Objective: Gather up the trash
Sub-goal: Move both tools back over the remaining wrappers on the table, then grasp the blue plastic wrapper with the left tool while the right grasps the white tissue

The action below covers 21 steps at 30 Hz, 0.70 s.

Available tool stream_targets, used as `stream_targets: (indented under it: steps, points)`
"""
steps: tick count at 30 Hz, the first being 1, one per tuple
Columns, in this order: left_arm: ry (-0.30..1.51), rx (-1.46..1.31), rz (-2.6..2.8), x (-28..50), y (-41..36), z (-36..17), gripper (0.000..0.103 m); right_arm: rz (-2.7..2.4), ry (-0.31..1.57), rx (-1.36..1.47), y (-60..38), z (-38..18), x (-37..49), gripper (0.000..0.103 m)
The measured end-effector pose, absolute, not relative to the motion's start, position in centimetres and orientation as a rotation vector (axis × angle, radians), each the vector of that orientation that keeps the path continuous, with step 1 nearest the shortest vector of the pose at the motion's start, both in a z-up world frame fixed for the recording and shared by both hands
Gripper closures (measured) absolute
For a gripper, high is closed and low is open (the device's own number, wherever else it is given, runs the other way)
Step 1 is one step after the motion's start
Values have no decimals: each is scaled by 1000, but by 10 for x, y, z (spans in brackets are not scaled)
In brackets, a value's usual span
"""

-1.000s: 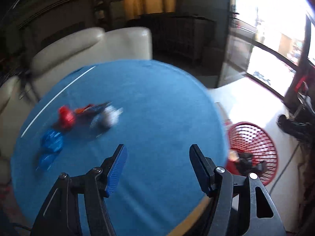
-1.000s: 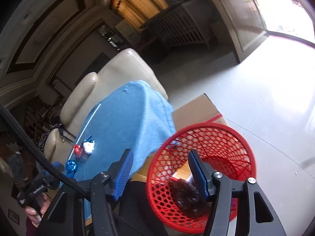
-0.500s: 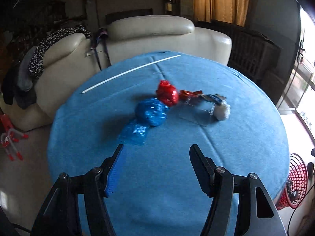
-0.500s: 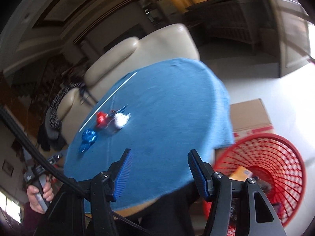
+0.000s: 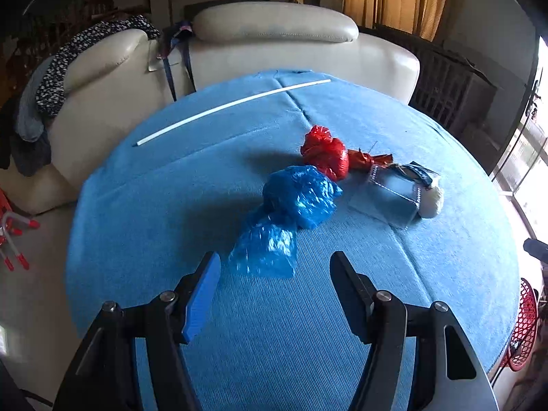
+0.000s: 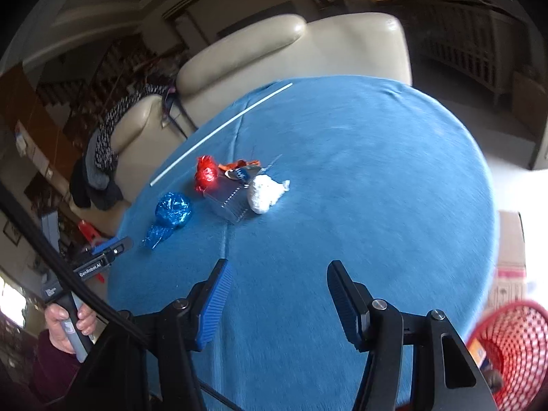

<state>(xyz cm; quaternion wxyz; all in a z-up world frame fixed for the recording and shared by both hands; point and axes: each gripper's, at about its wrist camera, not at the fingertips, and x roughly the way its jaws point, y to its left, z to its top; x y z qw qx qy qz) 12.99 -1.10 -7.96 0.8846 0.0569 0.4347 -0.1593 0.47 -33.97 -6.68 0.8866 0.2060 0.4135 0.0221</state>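
Trash lies on the round blue table (image 5: 342, 342): a crumpled blue plastic bag (image 5: 287, 212), a red plastic ball (image 5: 325, 152), a clear plastic packet (image 5: 390, 195), a white wad (image 5: 432, 198) and a red-orange wrapper (image 5: 368, 159). My left gripper (image 5: 274, 274) is open and empty, just short of the blue bag. My right gripper (image 6: 277, 284) is open and empty over the table's near side, well short of the blue bag (image 6: 171, 212), red ball (image 6: 206, 173) and white wad (image 6: 263, 193). The left gripper shows in the right wrist view (image 6: 109, 250).
A red mesh basket (image 6: 510, 342) stands on the floor at the table's right, also at the left wrist view's edge (image 5: 524, 328). A white stick (image 5: 233, 109) lies at the table's far side. A cream sofa (image 5: 274, 44) stands behind; a cardboard box (image 6: 510, 243) is right.
Both grippers have swung from the red basket toward the trash on the table. The left gripper has closed in on the blue bag. Both stay open.
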Motion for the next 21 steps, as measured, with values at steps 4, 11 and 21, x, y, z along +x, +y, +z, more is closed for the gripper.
stream_targets:
  steps: [4,11,21]
  points:
    - [919,105,-361,152,-13,-83,36,72,891,414,-329,-74,45,41]
    - [930,111,-412,187,-27,-86,36,73,956,444,-323,-101,107,42]
    - [998,7,-471,222,-35,-107,41,44,1024,499,-317,-140,173,71]
